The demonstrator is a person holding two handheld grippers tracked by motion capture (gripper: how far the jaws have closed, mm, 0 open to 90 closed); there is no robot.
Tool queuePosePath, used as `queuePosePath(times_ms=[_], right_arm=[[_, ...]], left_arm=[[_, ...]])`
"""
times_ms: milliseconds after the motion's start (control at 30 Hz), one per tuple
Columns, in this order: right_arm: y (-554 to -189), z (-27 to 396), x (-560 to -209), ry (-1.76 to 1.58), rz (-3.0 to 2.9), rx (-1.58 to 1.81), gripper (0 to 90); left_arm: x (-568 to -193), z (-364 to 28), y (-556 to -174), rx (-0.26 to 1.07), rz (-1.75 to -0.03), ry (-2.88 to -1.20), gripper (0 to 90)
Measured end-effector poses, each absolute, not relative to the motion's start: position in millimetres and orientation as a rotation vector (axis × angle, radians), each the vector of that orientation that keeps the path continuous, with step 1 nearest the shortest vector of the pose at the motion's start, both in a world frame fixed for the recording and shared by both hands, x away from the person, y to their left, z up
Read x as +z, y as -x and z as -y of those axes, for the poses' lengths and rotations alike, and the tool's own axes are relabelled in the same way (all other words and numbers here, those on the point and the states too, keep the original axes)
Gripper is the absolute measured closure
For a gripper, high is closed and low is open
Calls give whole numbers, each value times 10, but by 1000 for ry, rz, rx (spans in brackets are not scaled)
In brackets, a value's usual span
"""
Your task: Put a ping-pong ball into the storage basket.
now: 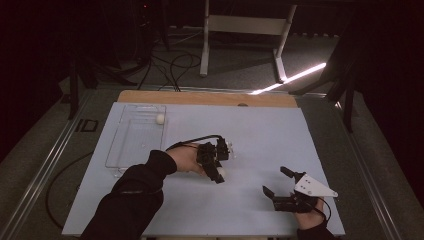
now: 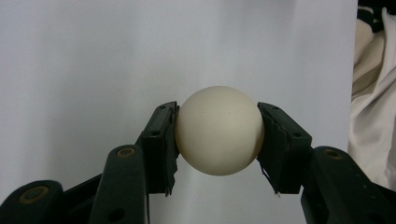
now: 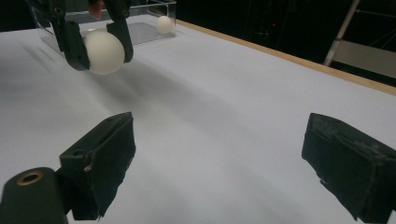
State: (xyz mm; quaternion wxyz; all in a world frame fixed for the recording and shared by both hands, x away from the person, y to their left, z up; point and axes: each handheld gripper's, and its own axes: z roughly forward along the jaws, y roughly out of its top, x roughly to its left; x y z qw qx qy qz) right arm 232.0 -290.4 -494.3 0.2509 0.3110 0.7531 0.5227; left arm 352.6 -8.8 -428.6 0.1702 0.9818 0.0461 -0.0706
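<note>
Currently left gripper (image 1: 218, 170) jaws clamp the white ball (image 2: 219, 130) across its middle, above tabletop (image 1: 250, 130) centre; tray (image 1: 116, 150) at 10 o'clock likely target. Right gripper (image 1: 282, 187) jaws wide, idle.

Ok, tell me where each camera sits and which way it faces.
High view: above the table's near edge, looking forward and down; both forearms, left gripper, right gripper, clear tray.
Left gripper view: along its jaws clamping the white ball.
Right gripper view: low across the table, jaws open, toward the tray.
Shared: the held ball.
</note>
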Motion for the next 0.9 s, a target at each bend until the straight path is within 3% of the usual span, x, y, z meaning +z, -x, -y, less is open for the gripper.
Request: queuePosePath(times_ms=[900], right_arm=[[-2320,2906,-4940,-847,-2047,1417,96]], left_arm=[[-4136,-260,-3425,-208,-90,-2783,522]])
